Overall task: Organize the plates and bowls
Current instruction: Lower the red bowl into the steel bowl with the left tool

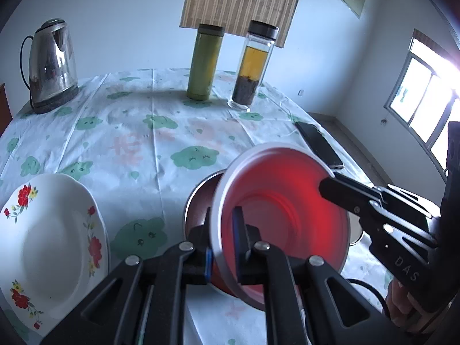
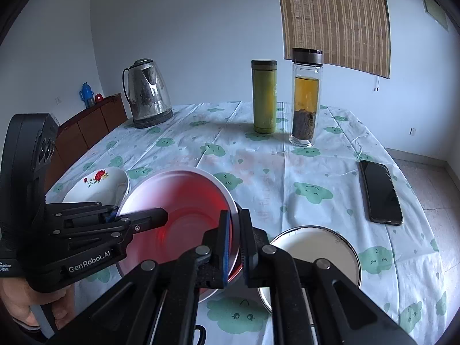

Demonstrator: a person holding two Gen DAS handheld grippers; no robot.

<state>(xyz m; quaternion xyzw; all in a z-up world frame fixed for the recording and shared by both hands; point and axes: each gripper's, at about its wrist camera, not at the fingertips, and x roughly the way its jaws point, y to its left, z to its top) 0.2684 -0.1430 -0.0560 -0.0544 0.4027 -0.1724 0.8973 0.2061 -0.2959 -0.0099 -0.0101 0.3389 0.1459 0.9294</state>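
A red bowl point(image 1: 283, 212) with a pale rim is held tilted above the table by both grippers. My left gripper point(image 1: 227, 238) is shut on its near rim; it shows in the right wrist view point(image 2: 135, 220) on the bowl's point(image 2: 184, 201) left rim. My right gripper point(image 2: 235, 244) is shut on the bowl's right rim and shows in the left wrist view point(image 1: 330, 185). A metal-rimmed white bowl point(image 2: 322, 254) sits on the table just right of and below the red bowl; its edge peeks out behind it point(image 1: 198, 198). A white floral plate point(image 1: 49, 244) lies at the left, also seen in the right wrist view point(image 2: 97, 187).
A steel kettle point(image 1: 51, 66), a green flask point(image 1: 202, 60) and a glass tea bottle point(image 1: 253, 66) stand at the table's far side. A black phone point(image 2: 379, 192) lies near the right edge. The table has a cloud-print cloth point(image 1: 149, 143).
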